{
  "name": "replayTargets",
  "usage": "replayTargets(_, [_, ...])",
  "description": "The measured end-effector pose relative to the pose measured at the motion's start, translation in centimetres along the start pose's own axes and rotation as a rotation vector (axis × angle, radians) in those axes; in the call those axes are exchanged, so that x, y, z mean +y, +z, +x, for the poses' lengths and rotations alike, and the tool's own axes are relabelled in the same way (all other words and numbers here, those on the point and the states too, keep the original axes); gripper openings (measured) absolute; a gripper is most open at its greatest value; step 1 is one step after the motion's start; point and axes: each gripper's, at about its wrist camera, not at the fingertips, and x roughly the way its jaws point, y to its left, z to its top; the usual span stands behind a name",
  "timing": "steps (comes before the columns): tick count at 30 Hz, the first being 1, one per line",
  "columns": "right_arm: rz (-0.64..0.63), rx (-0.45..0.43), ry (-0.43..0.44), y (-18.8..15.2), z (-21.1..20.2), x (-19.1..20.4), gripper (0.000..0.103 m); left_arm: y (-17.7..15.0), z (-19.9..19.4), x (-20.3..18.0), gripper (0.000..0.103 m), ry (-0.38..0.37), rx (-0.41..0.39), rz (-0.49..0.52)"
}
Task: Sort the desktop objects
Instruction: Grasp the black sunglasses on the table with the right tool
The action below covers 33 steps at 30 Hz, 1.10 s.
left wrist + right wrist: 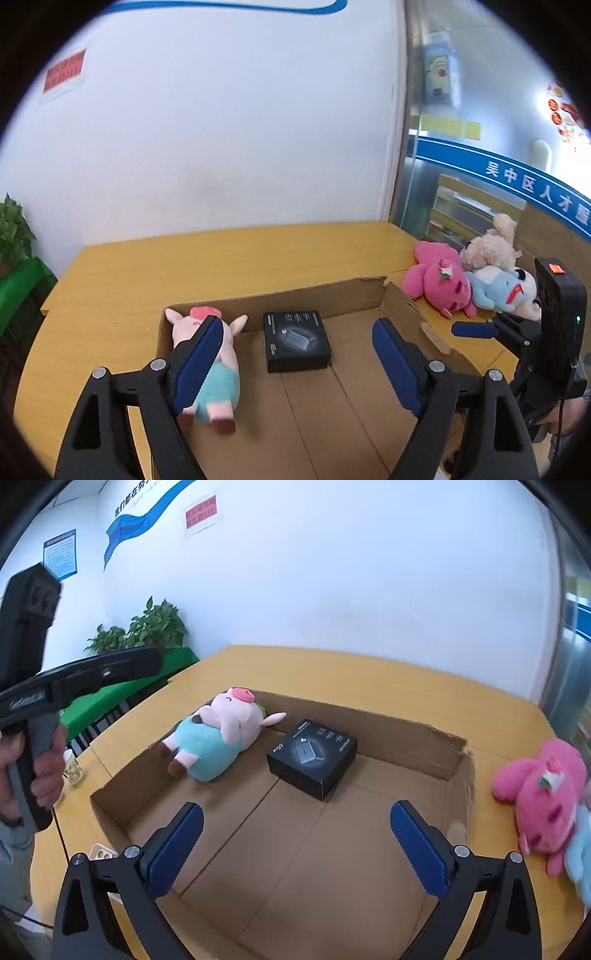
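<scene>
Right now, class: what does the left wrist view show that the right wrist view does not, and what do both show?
Only the left wrist view shows the cream plush, the whole blue plush and the right gripper from the side. Only the right wrist view shows a small jar and the hand holding the left gripper. Both show the cardboard box, pig plush, black box and pink plush.

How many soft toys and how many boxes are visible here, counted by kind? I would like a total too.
Soft toys: 4 (pig in the cardboard box; pink toy, cream toy and light blue toy on the table)
Black product boxes: 1
Cardboard boxes: 1
Total: 6
</scene>
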Motion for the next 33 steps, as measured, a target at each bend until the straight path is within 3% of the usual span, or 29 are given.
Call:
replayTargets(2, [0.017,-0.014,-0.016,-1.1,-1.9,-0.4,0.063,-1.1,-1.0,-1.7,0.039,-0.012,0.025,0.018])
replayTargets(3, [0.035,0.002,-0.013,-2.0,-1.2,-0.1,0.028,-2.0,-1.4,-2.2,0.0,-0.023,0.057,0.021])
replayTargets(4, [0.053,0.013,-0.014,-2.5,-1.5,0.1,0.02,-2.4,-1.6,-2.8,0.003,-0.028,0.071,0.007])
replayTargets(6, [0.079,0.014,-0.009,-4.1,-2.7,0.5,0.022,-3.5,-2.2,-3.8,0.003,-0.035,0.062,-0.028])
replayTargets(8, [0.069,0.006,-0.013,-5.4,-3.9,1.0,0.051,-4.3,-3.3,-4.6,0.03,-0.009,0.049,-0.041])
replayTargets(9, [0.064,-0.001,-0.03,-6.2,-4.4,1.3,0.087,-4.6,-3.7,-4.9,0.068,0.007,0.045,-0.047])
replayTargets(10, [0.058,-0.023,-0.055,-6.9,-5.4,1.5,0.101,-5.0,-4.3,-5.1,0.088,0.024,0.033,-0.059])
replayTargets(12, [0.044,-0.039,-0.082,-8.0,-7.0,1.7,0.1,-5.8,-5.4,-5.5,0.088,0.024,-0.001,-0.072])
replayTargets(17, [0.108,-0.003,-0.056,-12.4,-10.1,0.4,0.096,-9.4,-6.2,-7.0,0.088,-0.03,0.085,-0.08])
replayTargets(18, [0.133,0.022,-0.046,-13.7,-10.2,0.2,0.092,-10.3,-6.1,-7.2,0.088,-0.029,0.102,-0.079])
replayTargets(21, [0.154,0.126,-0.062,-16.6,-9.0,-0.2,0.054,-12.7,-5.7,-7.5,0.088,-0.026,0.134,-0.103])
replayTargets(23, [0.189,0.187,-0.066,-18.2,-7.7,-0.5,0.05,-14.1,-4.9,-7.7,0.088,-0.049,0.181,-0.14])
replayTargets(26, [0.231,0.209,-0.06,-19.1,-6.6,-0.9,0.044,-15.2,-4.4,-8.1,0.088,-0.071,0.225,-0.167])
replayTargets(30, [0.317,0.253,-0.053,-20.5,-5.4,-2.4,0.016,-15.9,-4.3,-8.8,0.088,-0.099,0.229,-0.153])
replayTargets(33, [0.318,0.283,-0.047,-21.3,-5.0,-2.1,0.01,-15.9,-3.5,-9.2,0.086,-0.162,0.258,-0.165])
